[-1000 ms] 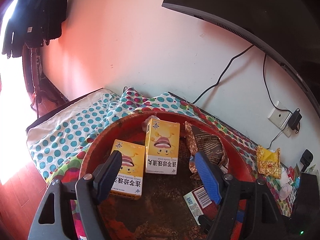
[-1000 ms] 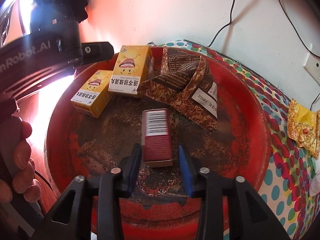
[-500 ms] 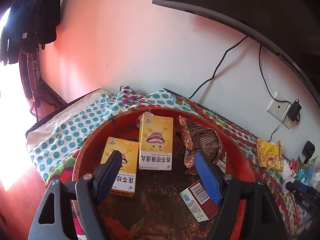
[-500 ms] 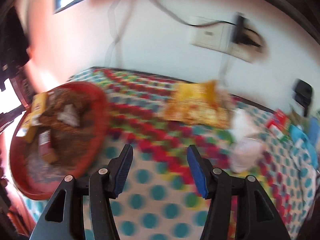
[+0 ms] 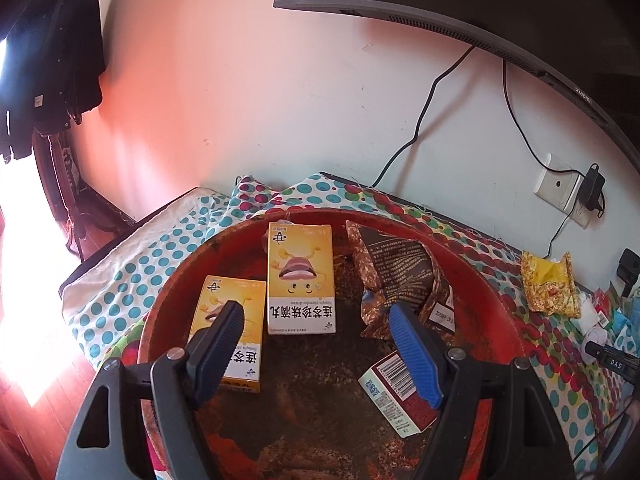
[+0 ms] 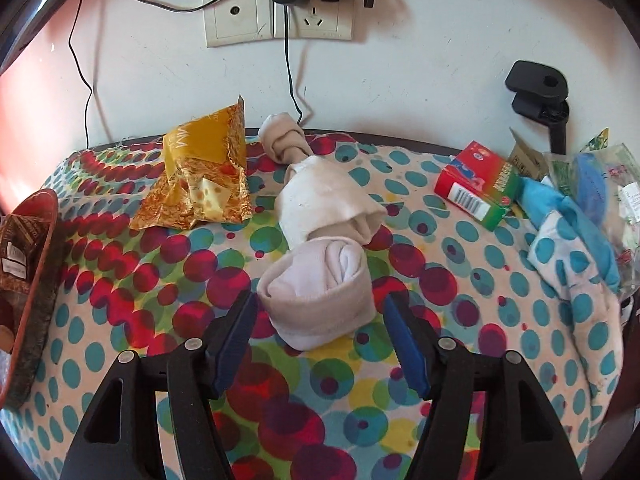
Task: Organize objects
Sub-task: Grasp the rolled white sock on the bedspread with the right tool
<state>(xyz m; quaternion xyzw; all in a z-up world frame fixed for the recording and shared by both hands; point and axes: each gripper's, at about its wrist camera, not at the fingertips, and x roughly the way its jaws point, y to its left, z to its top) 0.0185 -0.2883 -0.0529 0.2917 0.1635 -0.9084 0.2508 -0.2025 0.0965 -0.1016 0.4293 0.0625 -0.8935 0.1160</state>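
On the spotted cloth of the surface [image 6: 460,280], just ahead of your right claw [image 6: 318,322], lies a rolled white sock [image 6: 320,288] with its open, tucked end facing you; its jaws are opening and stand either side of the roll without pressing it. That roll looks like your next pickup, so let the jaws finish spreading before you lower, then centre the bundle between the pads rather than catching only the near lip. A soft roll will squash and may unfurl, so close across its thick middle and low to the cloth, though not so low that you pinch the fabric underneath. A second, knotted sock [image 6: 316,192] lies just behind and seems to touch the first; lift straight up so you don't drag it along. The yellow snack packet [image 6: 200,180] to the left and the red and green box [image 6: 478,186] to the right are well apart and need no care now. Your left claw [image 5: 316,328] hangs spread and empty over the red tray [image 5: 492,300], which already holds two yellow boxes [image 5: 300,276], a brown packet [image 5: 400,272] and a dark red box [image 5: 396,392]. Keep it clear of the tray's middle, since the bare patch there is probably the best place for the sock.
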